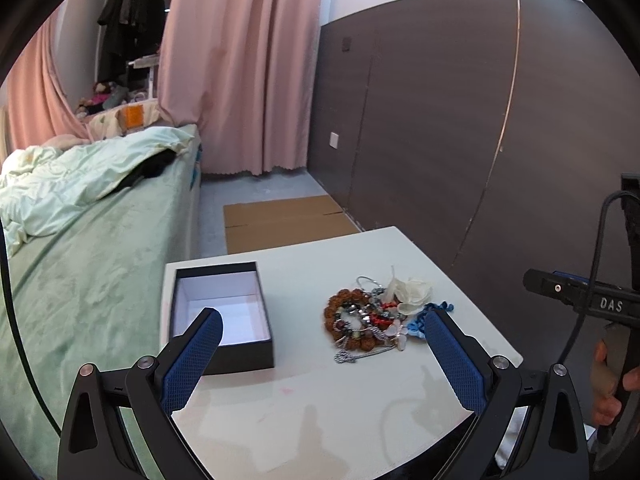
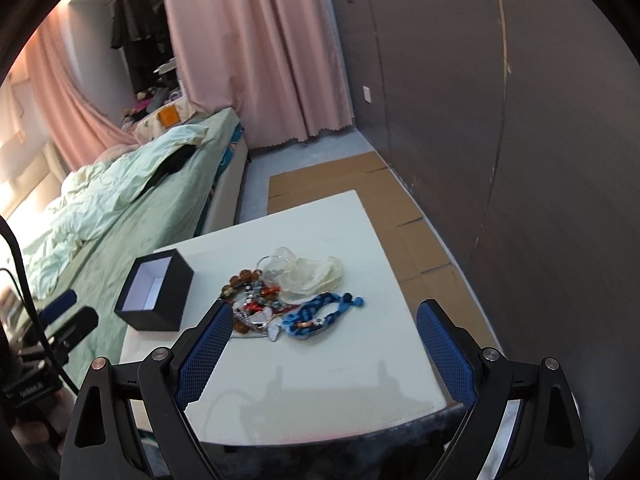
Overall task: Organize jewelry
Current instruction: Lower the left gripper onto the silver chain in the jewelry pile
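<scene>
White letters "DAS" show on the black right gripper (image 1: 592,300) body in the left wrist view. A tangled pile of beaded bracelets, chains and a blue braided cord (image 2: 276,304) lies mid-way on the white square table (image 2: 344,364), beside an open black cardboard box with a white lining (image 1: 224,312). Left gripper (image 1: 322,356) and right gripper fingers (image 2: 208,344) are spread wide above the table, holding nothing; a green-covered bed (image 1: 80,280) and pink curtains (image 1: 240,64) stand behind.

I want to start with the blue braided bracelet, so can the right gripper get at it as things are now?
Probably yes: the right gripper is open, and the blue bracelet lies on the near edge of the pile, nothing between.
</scene>
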A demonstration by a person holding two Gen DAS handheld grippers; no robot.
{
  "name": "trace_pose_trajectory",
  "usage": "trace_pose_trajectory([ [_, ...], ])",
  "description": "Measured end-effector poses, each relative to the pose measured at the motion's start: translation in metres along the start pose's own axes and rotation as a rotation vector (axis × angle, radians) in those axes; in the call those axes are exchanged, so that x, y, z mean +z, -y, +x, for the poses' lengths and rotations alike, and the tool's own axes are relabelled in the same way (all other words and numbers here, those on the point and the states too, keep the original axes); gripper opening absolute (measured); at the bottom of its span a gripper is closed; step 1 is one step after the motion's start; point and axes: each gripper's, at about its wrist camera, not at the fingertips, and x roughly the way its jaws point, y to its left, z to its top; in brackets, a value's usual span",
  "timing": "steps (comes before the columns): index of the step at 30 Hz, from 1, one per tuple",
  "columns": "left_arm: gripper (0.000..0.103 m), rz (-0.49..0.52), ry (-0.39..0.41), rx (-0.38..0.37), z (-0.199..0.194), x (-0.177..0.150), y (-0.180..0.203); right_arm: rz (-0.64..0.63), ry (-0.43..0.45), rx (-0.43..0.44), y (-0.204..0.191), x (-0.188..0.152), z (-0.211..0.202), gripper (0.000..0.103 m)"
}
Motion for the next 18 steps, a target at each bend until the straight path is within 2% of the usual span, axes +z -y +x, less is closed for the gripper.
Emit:
trace_pose_trajectory([
  [3, 0.100, 0.013, -0.025, -0.033, 0.010, 0.001, 0.007, 0.045, -0.017, -0.004, 0.014, 0.005, 0.007, 0.093],
  [8, 0.097, 0.029, -0.060, -0.049, 0.025, 0.000, 0.016, 0.103, -0.047, -0.005, 0.029, 0.009, 0.017, 0.093],
  [12, 0.083, 0.042, -0.113, -0.072, 0.042, -0.002, 0.022, 0.154, -0.088, 0.017, 0.039, 0.010, 0.032, 0.093],
  [18, 0.071, 0.056, -0.189, -0.117, 0.067, -0.011, 0.034, 0.197, -0.102, 0.062, 0.044, 0.013, 0.043, 0.093],
])
